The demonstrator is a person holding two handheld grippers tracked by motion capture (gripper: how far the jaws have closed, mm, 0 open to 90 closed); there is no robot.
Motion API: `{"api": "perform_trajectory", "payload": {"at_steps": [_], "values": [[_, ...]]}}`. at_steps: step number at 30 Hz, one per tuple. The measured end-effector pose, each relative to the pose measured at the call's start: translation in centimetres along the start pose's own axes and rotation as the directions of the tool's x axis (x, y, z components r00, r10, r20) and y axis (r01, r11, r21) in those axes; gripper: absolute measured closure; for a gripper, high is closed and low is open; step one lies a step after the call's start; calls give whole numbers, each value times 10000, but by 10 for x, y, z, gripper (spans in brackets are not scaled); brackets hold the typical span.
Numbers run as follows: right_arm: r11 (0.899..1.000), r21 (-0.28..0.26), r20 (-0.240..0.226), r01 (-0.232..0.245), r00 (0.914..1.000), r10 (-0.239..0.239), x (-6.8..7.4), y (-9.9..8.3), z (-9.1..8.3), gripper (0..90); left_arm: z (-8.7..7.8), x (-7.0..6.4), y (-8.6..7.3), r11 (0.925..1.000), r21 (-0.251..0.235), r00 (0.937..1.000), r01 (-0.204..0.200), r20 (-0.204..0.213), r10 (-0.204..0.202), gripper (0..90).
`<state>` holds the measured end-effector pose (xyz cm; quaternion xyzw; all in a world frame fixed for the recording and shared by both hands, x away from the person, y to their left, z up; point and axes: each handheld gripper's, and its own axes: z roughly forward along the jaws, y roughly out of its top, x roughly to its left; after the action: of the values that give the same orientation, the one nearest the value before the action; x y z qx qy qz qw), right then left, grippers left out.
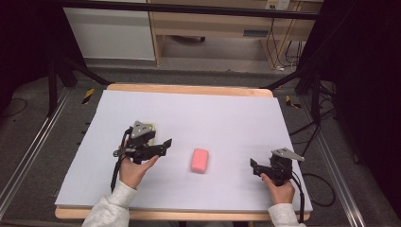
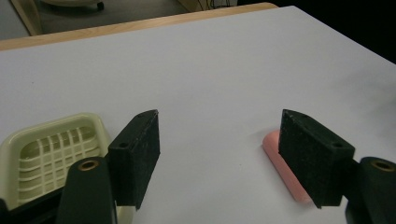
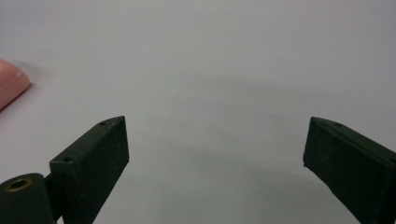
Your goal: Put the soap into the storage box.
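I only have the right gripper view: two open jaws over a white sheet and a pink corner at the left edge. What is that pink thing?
Observer: A pink soap bar, lying flat mid-table between the two grippers, touched by neither.
Operator: Where is the other gripper?
Observer: The left gripper is left of the bar, jaws open and empty, aimed toward it.
Operator: Anything else on the table?
Observer: A cream soap dish with a slotted grid floor sits beside the left gripper, on the side away from the bar; it holds nothing.
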<state>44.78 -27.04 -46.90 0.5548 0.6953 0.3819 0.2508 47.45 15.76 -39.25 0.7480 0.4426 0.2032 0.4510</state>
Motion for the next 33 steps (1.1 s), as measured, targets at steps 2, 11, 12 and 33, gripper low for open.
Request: {"api": "perform_trajectory", "payload": {"at_steps": [2,11,12,33], "values": [[10000,1,32,15,10000,-15,0,0,0,74,3,-4,1,10000,48,10000,-68,39,68,288],[10000,-2,198,80,9998,-80,0,0,1,76,18,-21,3,9989,326,9992,-342,237,334,276],[10000,1,208,95,9997,-95,0,0,1,76,20,-24,3,9984,382,9988,-414,266,404,275],[9997,180,411,179,9990,-186,3,-1,3,87,48,-58,-2,9935,943,9967,-643,564,592,259]]}}
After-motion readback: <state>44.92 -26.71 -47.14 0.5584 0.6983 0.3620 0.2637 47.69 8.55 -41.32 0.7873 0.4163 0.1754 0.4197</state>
